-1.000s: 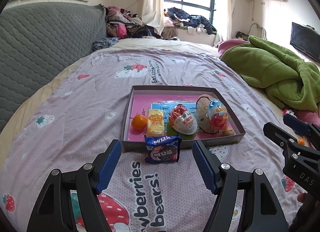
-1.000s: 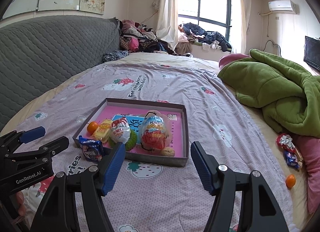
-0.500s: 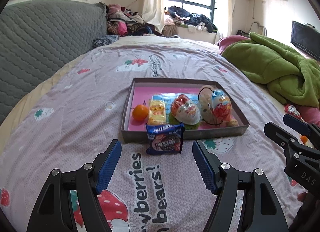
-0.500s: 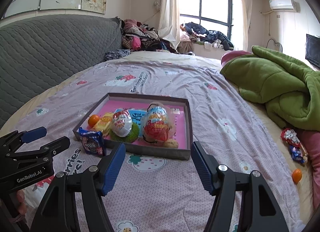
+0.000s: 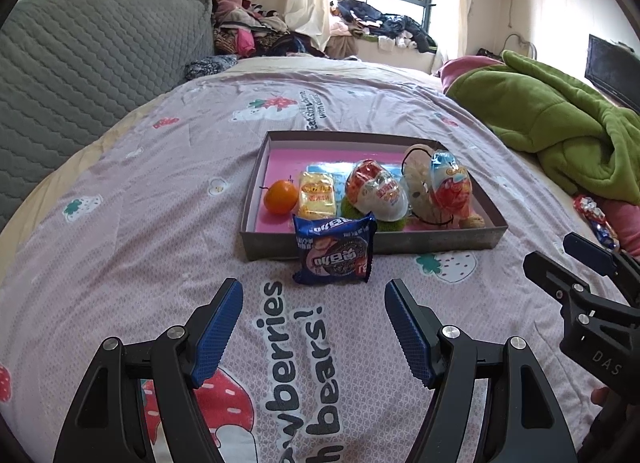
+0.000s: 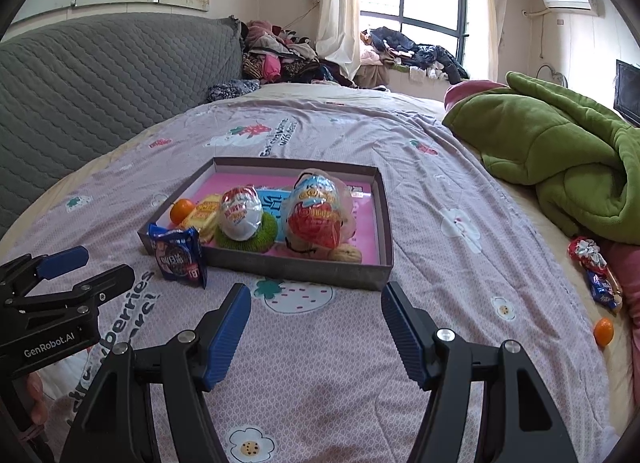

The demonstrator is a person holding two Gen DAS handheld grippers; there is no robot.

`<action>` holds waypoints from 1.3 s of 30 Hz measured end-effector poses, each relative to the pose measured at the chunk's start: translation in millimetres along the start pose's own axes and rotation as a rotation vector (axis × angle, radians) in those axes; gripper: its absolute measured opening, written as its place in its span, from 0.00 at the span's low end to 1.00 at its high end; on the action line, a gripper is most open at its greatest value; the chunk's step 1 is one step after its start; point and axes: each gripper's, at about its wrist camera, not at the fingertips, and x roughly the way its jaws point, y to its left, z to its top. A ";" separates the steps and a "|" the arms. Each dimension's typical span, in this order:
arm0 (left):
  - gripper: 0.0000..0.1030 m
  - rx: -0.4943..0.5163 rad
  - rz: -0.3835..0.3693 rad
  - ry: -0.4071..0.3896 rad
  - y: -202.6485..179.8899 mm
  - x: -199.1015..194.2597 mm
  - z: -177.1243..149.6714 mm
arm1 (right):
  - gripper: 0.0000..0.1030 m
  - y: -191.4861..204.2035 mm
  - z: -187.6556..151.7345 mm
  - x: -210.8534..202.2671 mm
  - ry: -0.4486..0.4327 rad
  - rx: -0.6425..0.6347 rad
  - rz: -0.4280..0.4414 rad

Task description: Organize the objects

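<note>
Blue biscuit packet leans on the tray's near wall, straight ahead of the left gripper.

The left gripper [image 5: 313, 313] is spread wide and empty, lined up on the biscuit packet [image 5: 334, 253], which stands upright against the tray [image 5: 420, 243]; the right gripper [image 6: 316, 319], also spread and empty, sits farther off, facing the tray's right end. The sheet [image 5: 120, 223] reads "berries" and "bears!"; the grippers are marked "GenRobot.AI" and "DAS".

The left gripper [image 5: 314, 321] pointed forward and downward with its blue-padded jaws spread wide and nothing between them. The right gripper [image 6: 316, 323] was held beside it at a like tilt, jaws equally wide and empty. Fingertips [image 6: 36, 403] showed beneath the left gripper's body.
</note>
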 end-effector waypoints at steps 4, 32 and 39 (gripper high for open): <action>0.73 -0.003 -0.005 0.013 -0.1 2.2 -3.5 | 0.65 1.2 -4.1 3.5 0.013 0.002 -0.003; 0.73 -0.012 0.008 0.002 8.4 18.8 -28.4 | 0.65 -4.0 -32.6 18.5 -0.004 0.044 0.004; 0.73 -0.017 0.000 0.012 9.3 22.3 -30.6 | 0.65 -4.7 -35.0 19.3 -0.004 0.048 0.005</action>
